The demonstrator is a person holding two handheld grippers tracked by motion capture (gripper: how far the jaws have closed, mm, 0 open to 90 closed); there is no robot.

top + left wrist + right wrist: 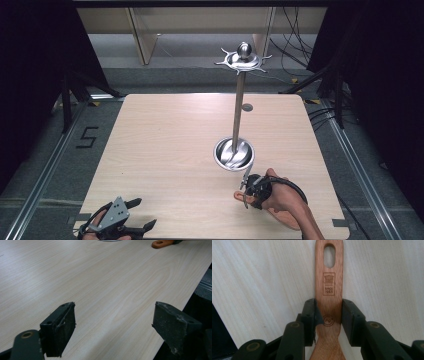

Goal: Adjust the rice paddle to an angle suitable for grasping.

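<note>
A wooden utensil handle [329,285] with an oval hanging hole and a burnt-in stamp lies flat on the pale wooden table [165,150]. My right gripper [328,312] is shut on it, one pad pressed to each edge of the handle. In the high view the right gripper [251,191] sits near the table's front right, just in front of the stand, and the handle's orange end [240,196] sticks out to the left. My left gripper [142,214] rests at the front left corner. Its jaws stand wide open over bare table [113,322].
A tall metal stand rises right of the table's centre, with a round dish base [233,154], a thin pole [238,105] and a hooked top plate with a ball [243,57]. A small grey disc [247,107] lies behind it. The handle's end [161,243] lies far off in the left gripper view.
</note>
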